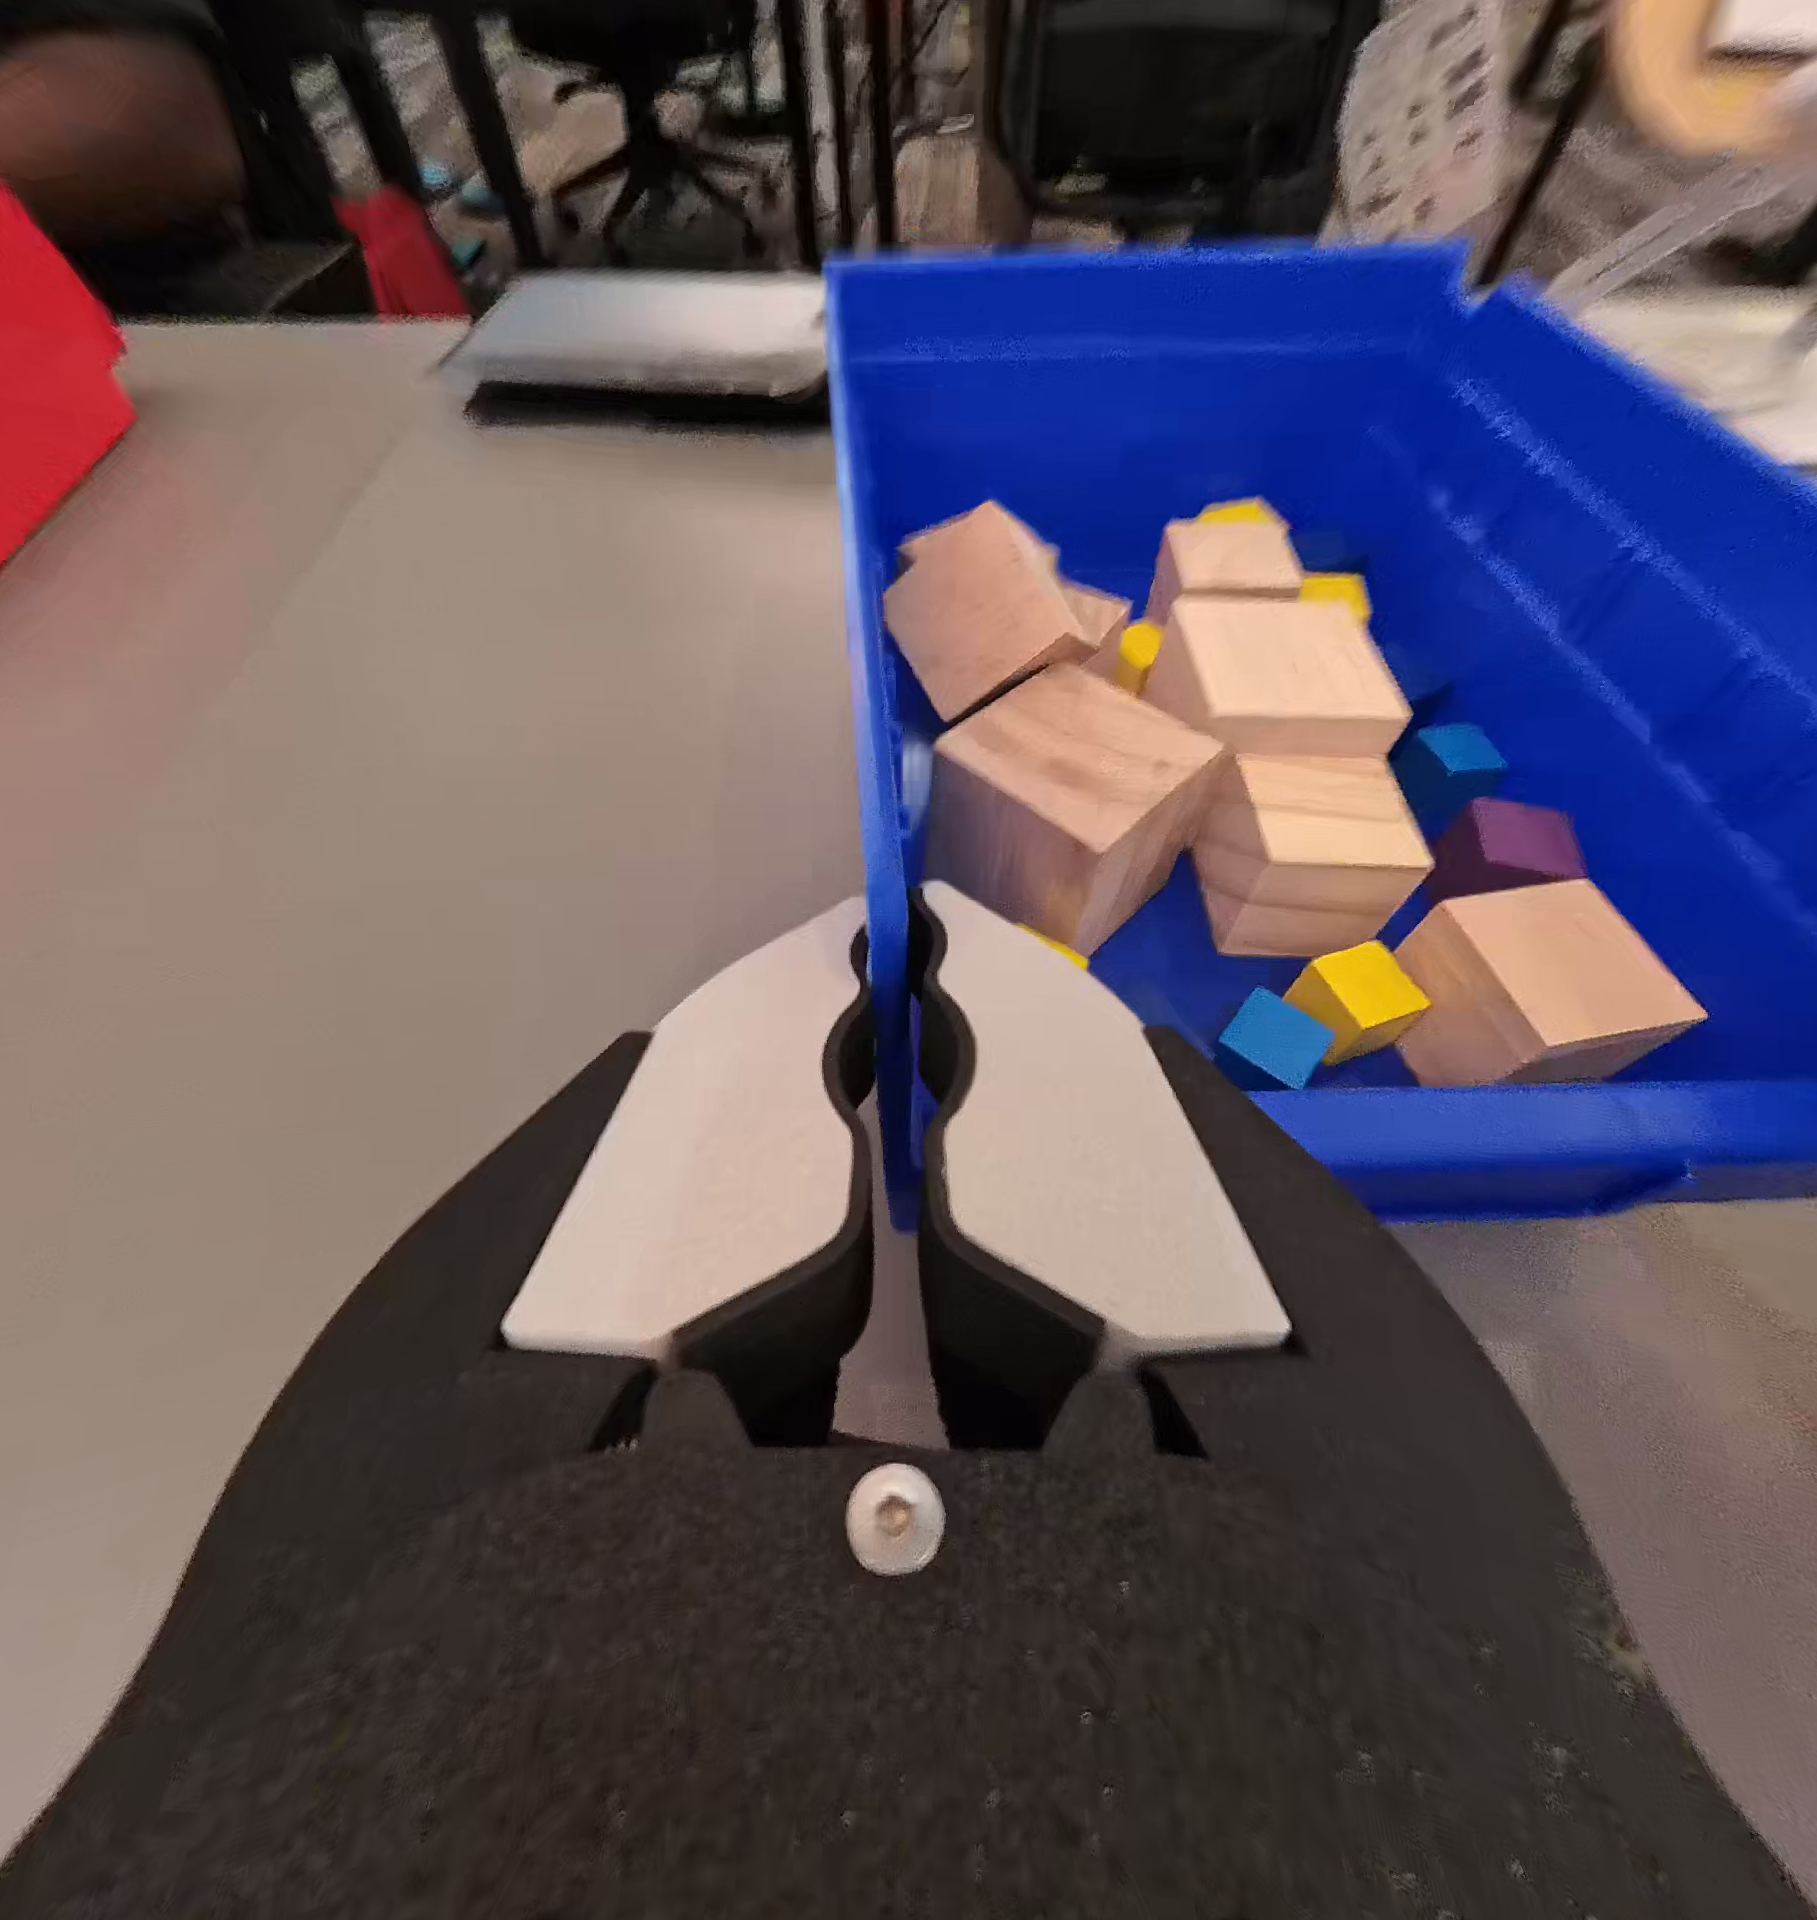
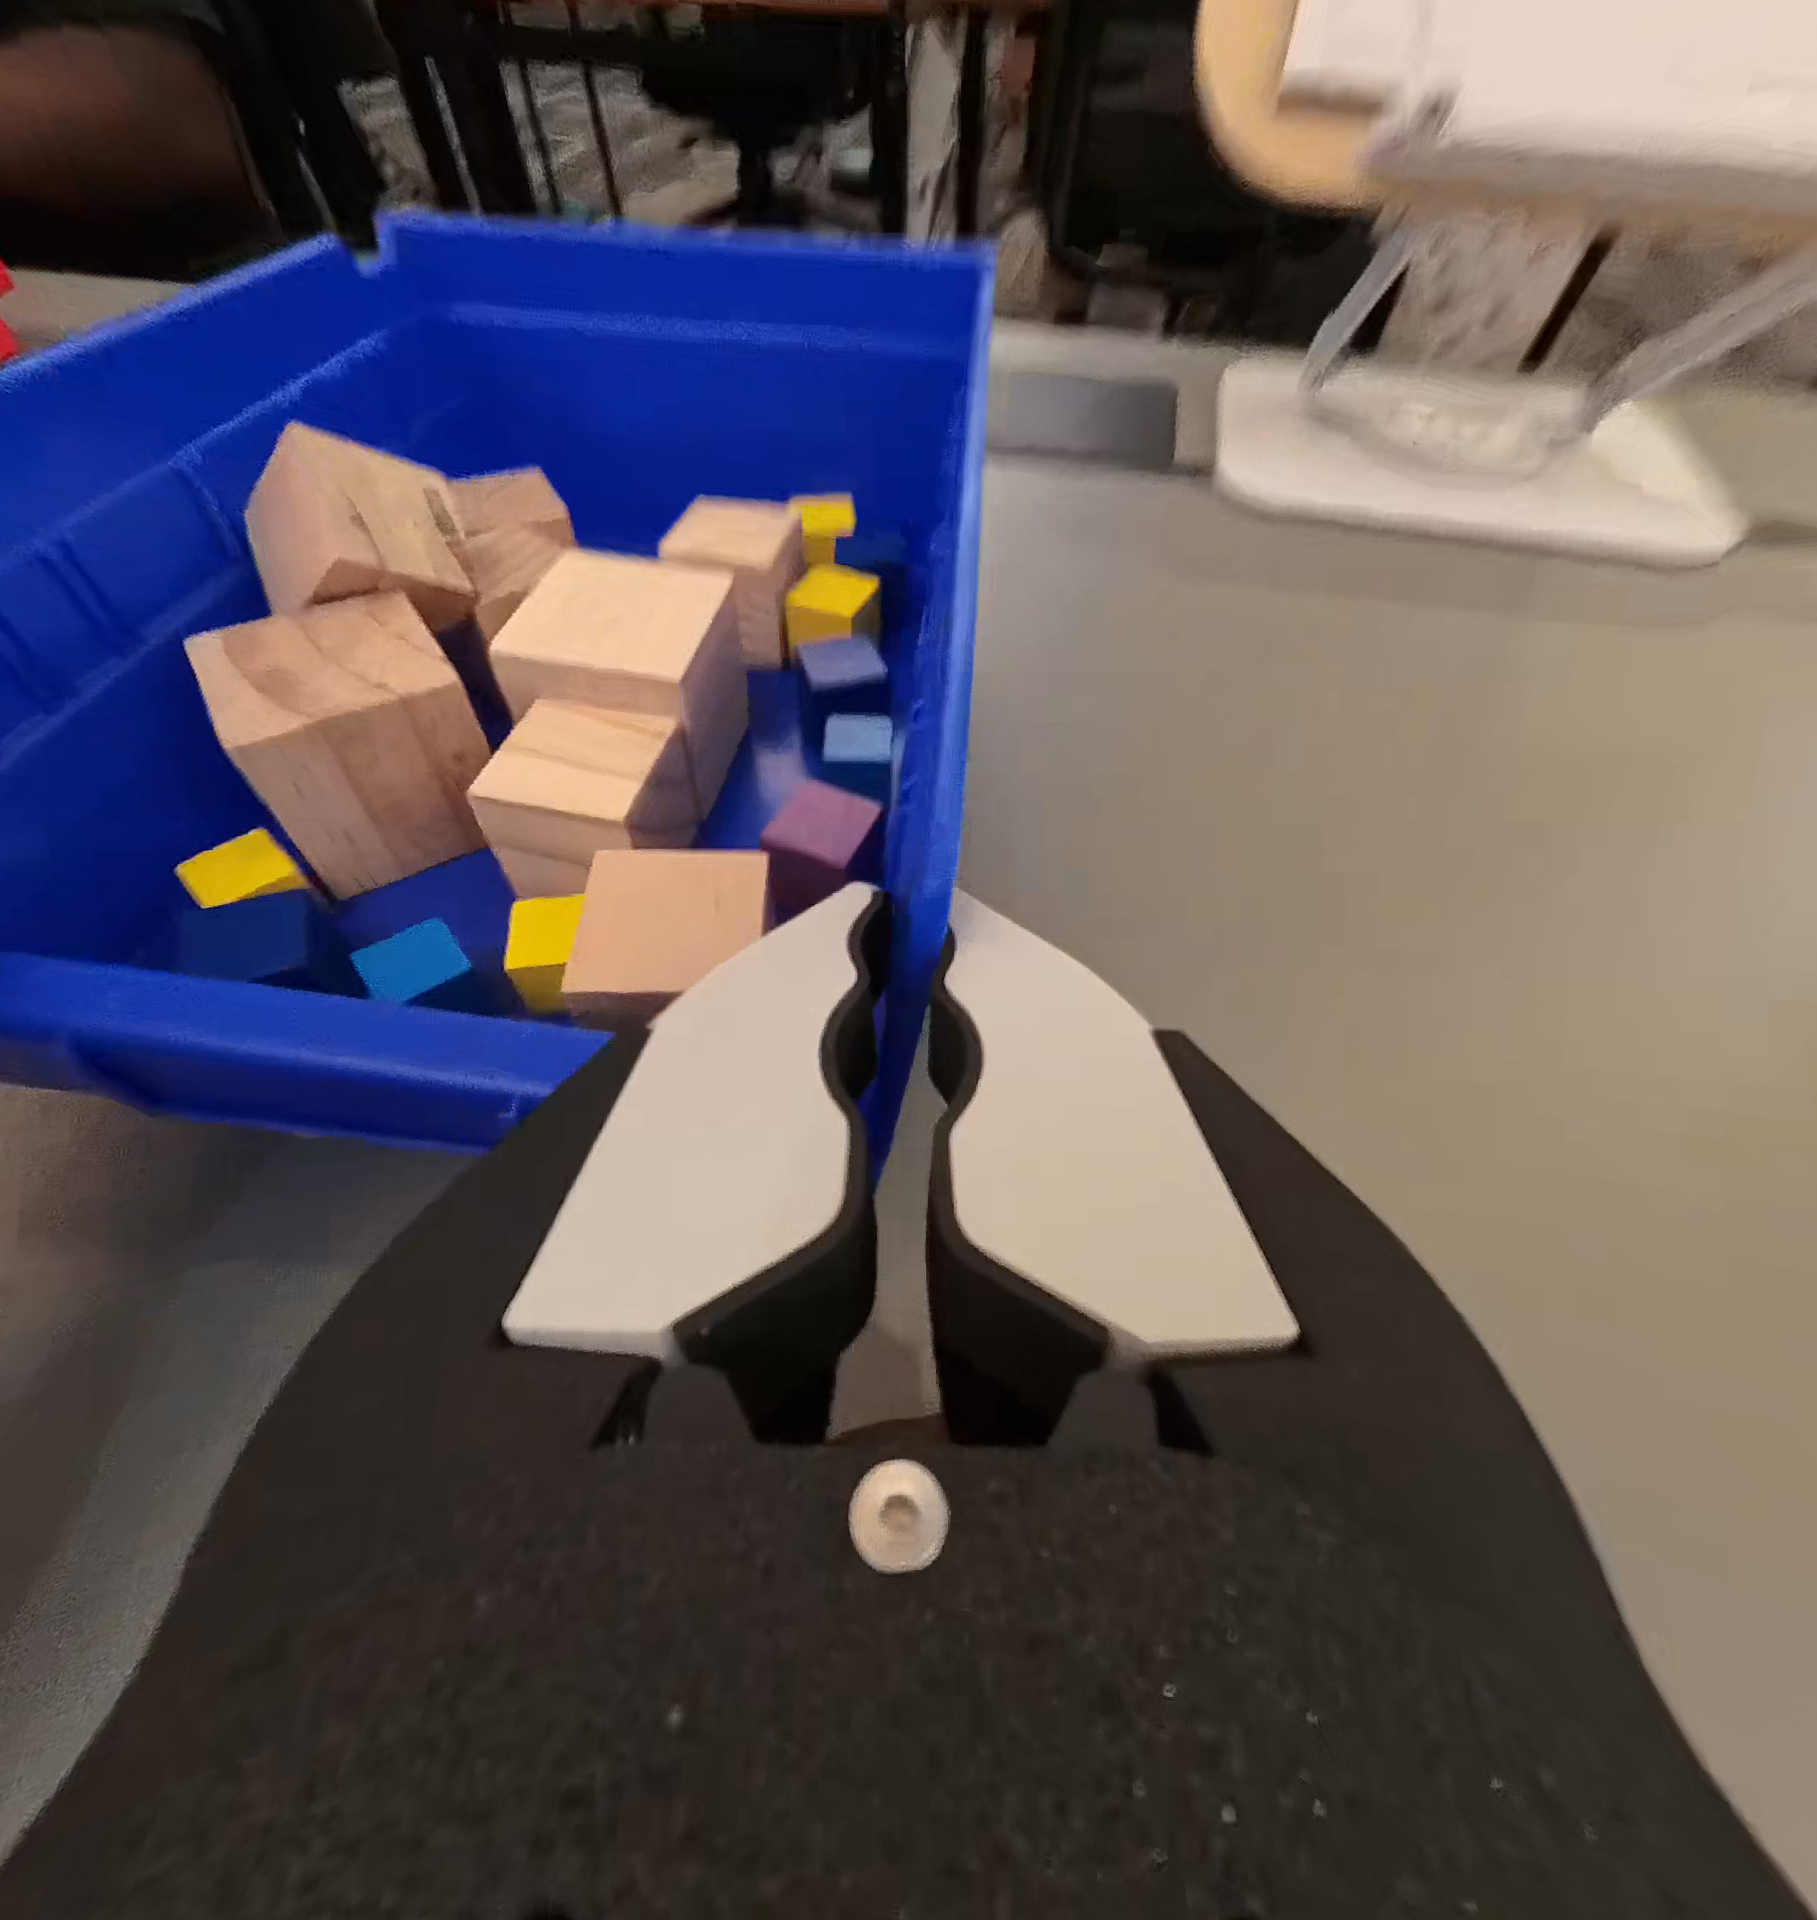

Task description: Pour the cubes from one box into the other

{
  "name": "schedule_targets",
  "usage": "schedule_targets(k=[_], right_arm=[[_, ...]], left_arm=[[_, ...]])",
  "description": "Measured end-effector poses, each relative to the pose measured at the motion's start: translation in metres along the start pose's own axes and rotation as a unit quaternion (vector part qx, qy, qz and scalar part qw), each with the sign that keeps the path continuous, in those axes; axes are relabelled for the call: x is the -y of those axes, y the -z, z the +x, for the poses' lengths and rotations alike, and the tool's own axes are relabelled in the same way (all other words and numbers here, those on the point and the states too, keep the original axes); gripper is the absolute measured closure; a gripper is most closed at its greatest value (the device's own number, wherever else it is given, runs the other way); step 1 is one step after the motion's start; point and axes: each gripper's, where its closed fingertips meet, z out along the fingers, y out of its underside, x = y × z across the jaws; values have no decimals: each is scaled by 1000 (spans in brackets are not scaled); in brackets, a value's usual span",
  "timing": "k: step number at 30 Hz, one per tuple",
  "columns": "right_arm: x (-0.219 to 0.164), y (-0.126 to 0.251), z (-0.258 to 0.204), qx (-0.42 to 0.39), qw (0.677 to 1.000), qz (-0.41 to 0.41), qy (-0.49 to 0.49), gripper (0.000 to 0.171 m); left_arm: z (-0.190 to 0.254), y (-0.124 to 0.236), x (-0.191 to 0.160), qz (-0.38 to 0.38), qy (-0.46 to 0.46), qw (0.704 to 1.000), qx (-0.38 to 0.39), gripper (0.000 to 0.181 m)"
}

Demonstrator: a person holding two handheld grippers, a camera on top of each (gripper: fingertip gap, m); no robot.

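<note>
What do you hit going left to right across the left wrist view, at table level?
Red box → grey flat object → left gripper clamped on the blue bin's left wall → wooden cubes → purple cube → bin's right wall.

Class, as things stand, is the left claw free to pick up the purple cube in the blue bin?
Probably not: the left claw is shut on the blue bin's side wall, and the purple cube lies across the bin beyond wooden blocks.
</note>
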Motion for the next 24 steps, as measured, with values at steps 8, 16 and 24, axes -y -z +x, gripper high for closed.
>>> schedule_targets(k=[8,16,24], right_arm=[[-12,18,-15,154,984,-86,1,161],[17,143,168,229,973,8,-9,132],[-25,193,454,-55,996,58,-24,131]], left_arm=[[-13,-1,-14,-27,68,996,-51,156],[-5,107,42,113,65,991,-40,130],[77,125,24,72,24,992,-97,136]])
